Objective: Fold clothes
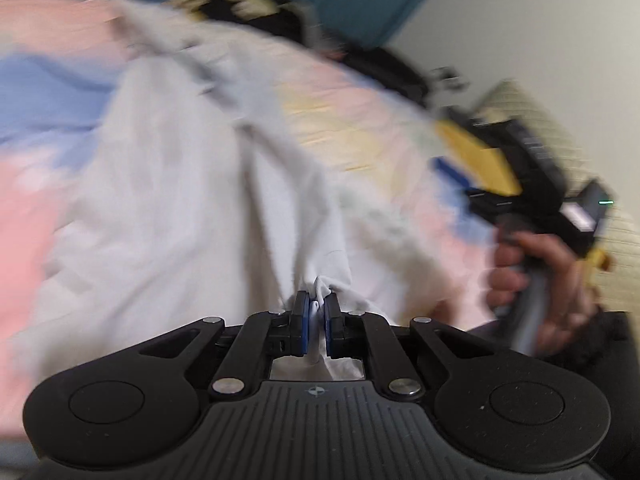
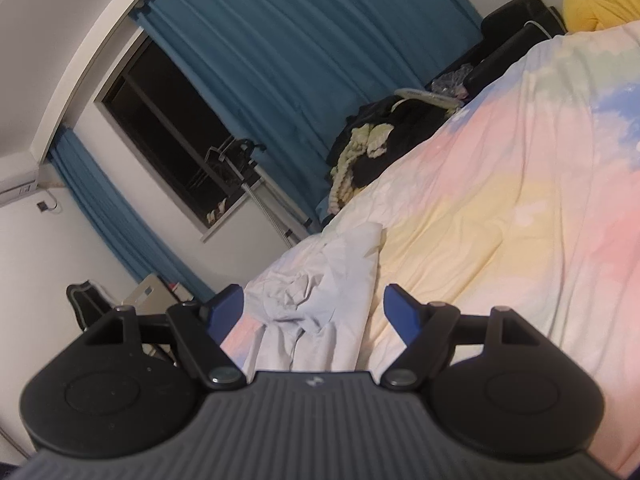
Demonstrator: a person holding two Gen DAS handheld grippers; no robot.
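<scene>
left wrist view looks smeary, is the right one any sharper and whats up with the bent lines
Left wrist view: heavy motion blur over the white garment and pastel bedsheet; only the left claw, pinching white fabric, is crisp. Right wrist view: far sharper, sheet creases and the teal curtain read clearly, open right claw in focus. Fisheye distortion bows the window frame; the glass is dark.

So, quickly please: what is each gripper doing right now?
Left gripper: shut on the white garment.
Right gripper: open, holding nothing.
</scene>
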